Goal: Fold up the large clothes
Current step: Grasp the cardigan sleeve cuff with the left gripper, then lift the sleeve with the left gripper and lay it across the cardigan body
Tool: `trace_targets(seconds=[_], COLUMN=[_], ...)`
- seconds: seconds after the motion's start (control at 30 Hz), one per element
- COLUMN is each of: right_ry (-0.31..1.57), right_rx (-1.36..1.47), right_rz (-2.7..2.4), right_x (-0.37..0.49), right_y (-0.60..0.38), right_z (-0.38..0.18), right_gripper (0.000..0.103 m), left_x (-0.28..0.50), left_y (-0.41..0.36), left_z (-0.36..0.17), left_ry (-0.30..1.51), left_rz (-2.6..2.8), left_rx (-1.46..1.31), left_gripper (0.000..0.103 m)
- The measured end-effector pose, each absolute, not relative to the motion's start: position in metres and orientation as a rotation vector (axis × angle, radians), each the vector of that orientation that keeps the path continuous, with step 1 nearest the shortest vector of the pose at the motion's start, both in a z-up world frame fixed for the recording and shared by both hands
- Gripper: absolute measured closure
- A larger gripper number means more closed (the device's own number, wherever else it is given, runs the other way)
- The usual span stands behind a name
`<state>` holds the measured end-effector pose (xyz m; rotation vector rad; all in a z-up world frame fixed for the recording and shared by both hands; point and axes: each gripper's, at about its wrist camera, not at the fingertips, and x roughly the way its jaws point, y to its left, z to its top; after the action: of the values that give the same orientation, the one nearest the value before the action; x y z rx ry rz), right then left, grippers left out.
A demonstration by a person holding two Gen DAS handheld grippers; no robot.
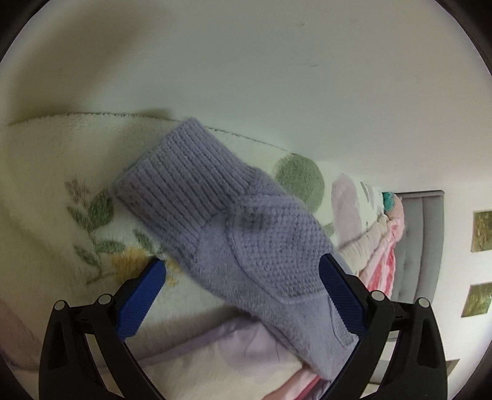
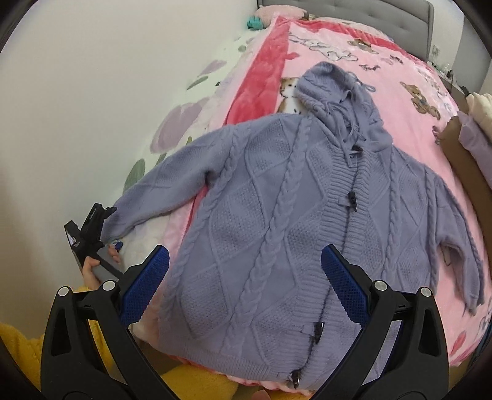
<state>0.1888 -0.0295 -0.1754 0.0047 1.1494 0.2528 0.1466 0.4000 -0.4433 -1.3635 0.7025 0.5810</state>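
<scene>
On the bed, in the left wrist view, we see the lavender sleeve of the knitted cardigan stretching away from the left claw, with its ribbed cuff at the far end, lying over a cream floral blanket. The blue pads stand wide apart, one on each side of the sleeve; the cloth runs across the right-hand pad and down past it, but we cannot tell whether anything pinches it (the jaws themselves are plainly spread). Behind is a pale wall, and to the right a grey headboard and a strip of pink blanket.

In the right wrist view, we look down on the whole lavender cardigan, laid front-up on the pink teddy-bear blanket with the hood toward the headboard. Cable-knit bands run down the front, and dark toggles sit along the closed placket. One sleeve is spread out toward the wall side, where its cuff end meets the left claw's black body, held in a hand. The other sleeve lies bent down along the cardigan's far side. The right claw hovers above the lower front of the cardigan with its pads well apart, gripping nothing. A yellow garment shows at the bottom left edge
</scene>
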Motion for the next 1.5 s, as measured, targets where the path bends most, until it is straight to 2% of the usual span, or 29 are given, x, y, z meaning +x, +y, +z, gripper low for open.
trace_targets(seconds=[0.4,0.47,0.57,0.7,0.73,0.77,0.93,1.17,1.33,1.5], right_ry=[1.212,1.21,1.203,1.223,1.224,1.22,1.217,1.196,1.157,1.115], right_rx=[0.087,0.104,0.099,0.101,0.108,0.116,0.159,0.244,0.327,0.418], right_rz=[0.261,0.272,0.285,0.297,0.299,0.3,0.263,0.196,0.12,-0.026], right_x=[0.189,0.188,0.187,0.185,0.185,0.184,0.183,0.174,0.171,0.161], right_y=[-0.048,-0.05,-0.05,-0.053,-0.056,-0.058,-0.08,-0.125,-0.163,-0.216], right_z=[-0.187,-0.186,-0.184,-0.188,-0.189,-0.189,-0.191,-0.194,-0.198,-0.204], right_gripper=[0.008,0.008,0.008,0.008,0.008,0.008,0.008,0.008,0.008,0.008], left_x=[0.164,0.169,0.168,0.155,0.154,0.153,0.166,0.227,0.282,0.336], left_y=[0.393,0.394,0.393,0.385,0.383,0.381,0.378,0.35,0.279,0.159], left_z=[-0.442,-0.442,-0.446,-0.444,-0.443,-0.44,-0.411,-0.307,-0.214,-0.168], left_ry=[0.609,0.613,0.634,0.706,0.706,0.711,0.672,0.582,0.511,0.507], left_rz=[0.663,0.704,0.808,0.903,0.901,0.898,0.864,0.638,0.355,0.053], left_rx=[-1.435,-1.421,-1.45,-1.392,-1.376,-1.343,-1.219,-0.952,-0.755,-0.51], left_gripper=[0.005,0.008,0.029,0.08,0.088,0.09,0.094,0.095,0.095,0.095])
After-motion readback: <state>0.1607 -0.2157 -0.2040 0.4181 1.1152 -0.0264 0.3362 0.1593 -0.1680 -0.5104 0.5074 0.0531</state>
